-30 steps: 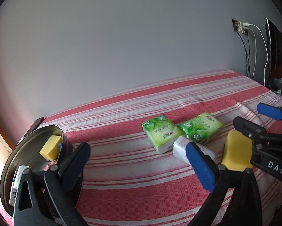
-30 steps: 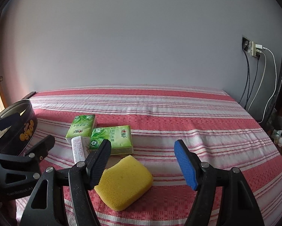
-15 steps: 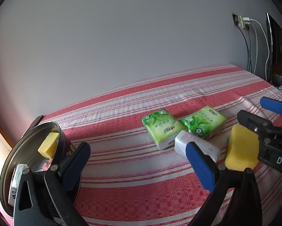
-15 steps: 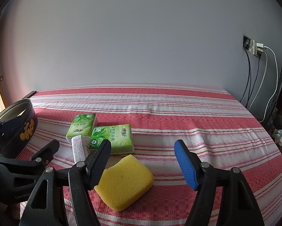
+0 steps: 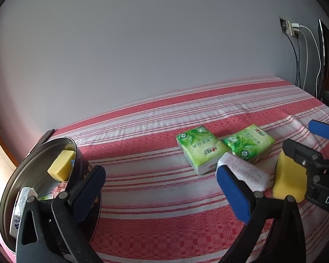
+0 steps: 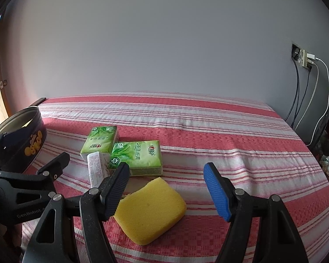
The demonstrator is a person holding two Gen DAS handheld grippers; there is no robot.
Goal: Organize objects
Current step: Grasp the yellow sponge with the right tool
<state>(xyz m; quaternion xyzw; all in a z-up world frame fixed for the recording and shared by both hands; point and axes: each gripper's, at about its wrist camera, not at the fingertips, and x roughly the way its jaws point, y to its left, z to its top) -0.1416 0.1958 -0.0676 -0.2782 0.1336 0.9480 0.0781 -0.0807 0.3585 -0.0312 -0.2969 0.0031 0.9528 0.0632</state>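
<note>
Hovering over striped bed cover, both grippers empty. Right gripper: jaws spread wide, straddling yellow sponge lying flat on the cover, pads not touching it. Left gripper: jaws wide apart, nothing between them, dark pad just in front of round tin. Tin at left edge, second yellow sponge inside. Two green tissue packs and white packet clustered just beyond the sponge.
</note>
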